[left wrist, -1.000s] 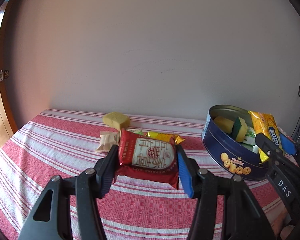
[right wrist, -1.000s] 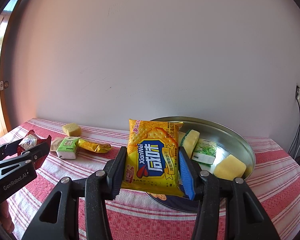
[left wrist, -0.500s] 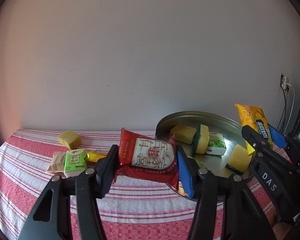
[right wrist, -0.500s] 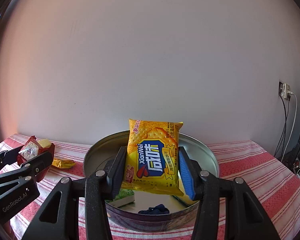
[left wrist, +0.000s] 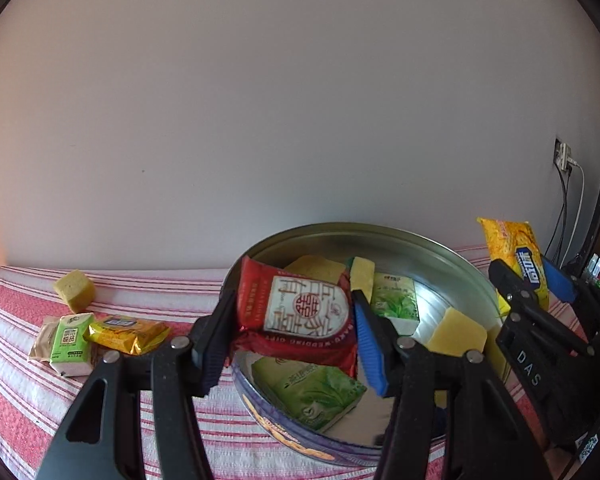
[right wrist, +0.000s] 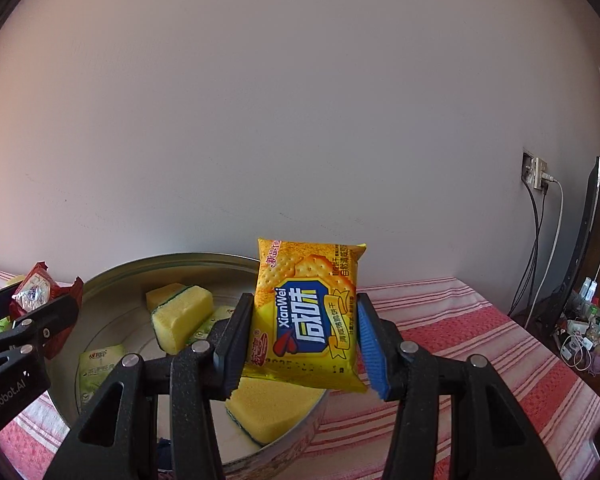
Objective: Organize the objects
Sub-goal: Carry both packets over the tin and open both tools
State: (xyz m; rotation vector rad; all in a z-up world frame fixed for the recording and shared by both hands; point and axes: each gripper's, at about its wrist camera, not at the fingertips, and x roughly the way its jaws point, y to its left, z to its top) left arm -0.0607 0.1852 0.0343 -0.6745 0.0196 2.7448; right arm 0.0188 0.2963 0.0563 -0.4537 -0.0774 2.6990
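The left gripper is clamping a red packet, long axis lying roughly crosswise, above the round tin. The right gripper is gripping an upright yellow cracker packet, seemingly over the tin's near right rim.

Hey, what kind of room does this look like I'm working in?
Probably a room in a home: a table under a red striped cloth against a plain wall, a wall socket with cables, and a dark screen at the right edge.

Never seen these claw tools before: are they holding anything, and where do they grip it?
The left gripper pinches a red snack packet by its two side edges. The right gripper pinches a yellow cracker packet the same way.
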